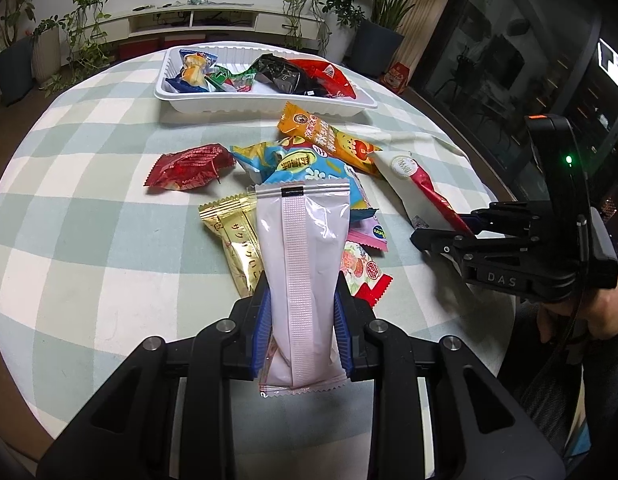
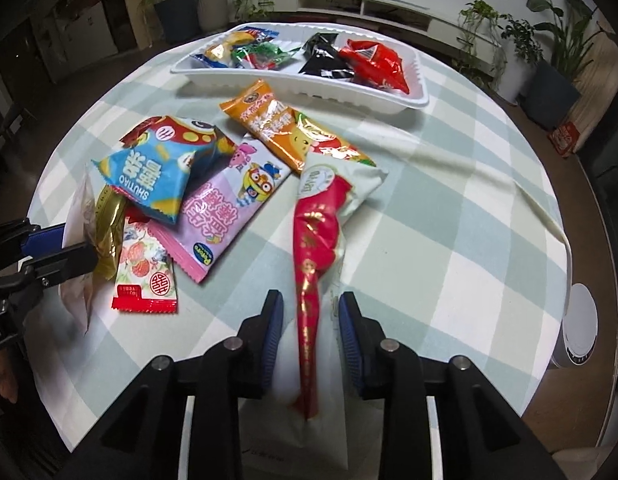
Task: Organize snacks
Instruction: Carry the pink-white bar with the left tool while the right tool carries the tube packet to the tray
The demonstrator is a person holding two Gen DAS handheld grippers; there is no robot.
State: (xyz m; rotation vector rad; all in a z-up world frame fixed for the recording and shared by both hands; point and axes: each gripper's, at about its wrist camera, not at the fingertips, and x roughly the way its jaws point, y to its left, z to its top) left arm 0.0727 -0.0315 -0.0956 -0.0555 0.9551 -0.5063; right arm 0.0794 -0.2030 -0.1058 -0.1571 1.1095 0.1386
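Snacks are the job here: a loose heap of packets lies in the middle of the checked tablecloth [image 1: 89, 184], and a white tray [image 1: 265, 104] at the far side already holds several.

The left gripper [image 1: 301, 320] is clamped on a pale pink packet [image 1: 299, 248], its blue pads pressing both sides, the packet standing out above the heap.

The right gripper [image 2: 311, 320] sits low over a white packet with a red band [image 2: 325, 216]. Its jaws stand a little apart on either side of the packet's near end, and the pads do not seem to press it; the view is blurred there.

The step in hand looks like picking up, one packet per hand. Next, the right jaws must close firmly on the slippery wrapper, then both packets need carrying over the heap to the tray, where free room seems to be left near the front edge.
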